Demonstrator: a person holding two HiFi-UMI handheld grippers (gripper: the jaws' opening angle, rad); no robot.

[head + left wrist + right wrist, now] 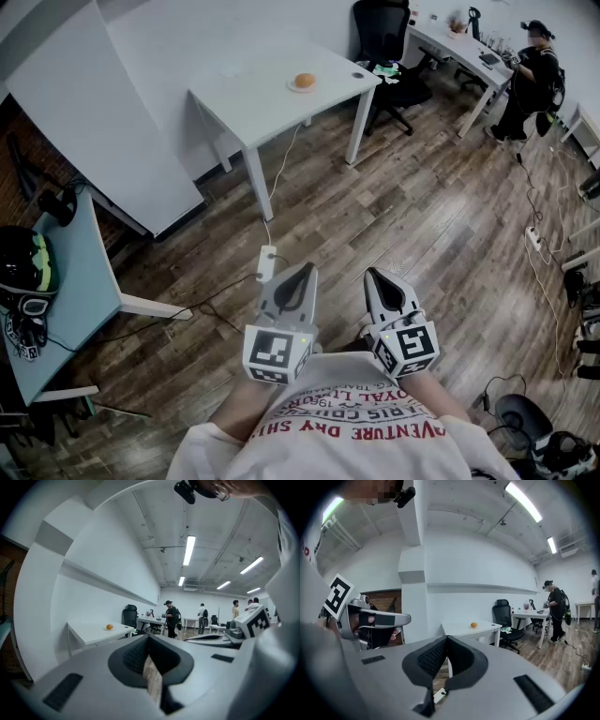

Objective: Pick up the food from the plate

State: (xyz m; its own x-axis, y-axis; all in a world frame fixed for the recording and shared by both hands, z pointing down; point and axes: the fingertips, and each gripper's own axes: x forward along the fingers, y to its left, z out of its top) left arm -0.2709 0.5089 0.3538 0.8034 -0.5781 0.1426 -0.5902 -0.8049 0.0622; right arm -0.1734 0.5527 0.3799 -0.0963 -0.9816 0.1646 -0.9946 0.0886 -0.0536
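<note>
The head view looks down on a person's shirt front, with the left gripper [305, 270] and the right gripper [373, 274] held side by side just above it over a wooden floor [422, 216]. Both point forward. Each one's jaws are pressed together to a point, and nothing sits between them.

The food [304, 81], a small round orange piece, lies on a plate [292, 86] near the far edge of a white worktop [253, 103]. It is well apart from both grippers, across the floor. Only this view shows the white power strip [266, 262] on the floor just ahead of the left gripper, with a cable running from it towards the worktop. Only here can you see the black helmet [23, 262] on a pale desk at the far left.

The left gripper view confirms its jaws are closed and empty, and shows the food far off to the left. It alone shows the ceiling strip lights [189, 550] and several people standing far down the room.

The right gripper view shows its own jaws closed and empty too, with the food straight ahead on the worktop. A black office chair [504, 613] and a person in dark clothes [555, 609] stand to the right.
</note>
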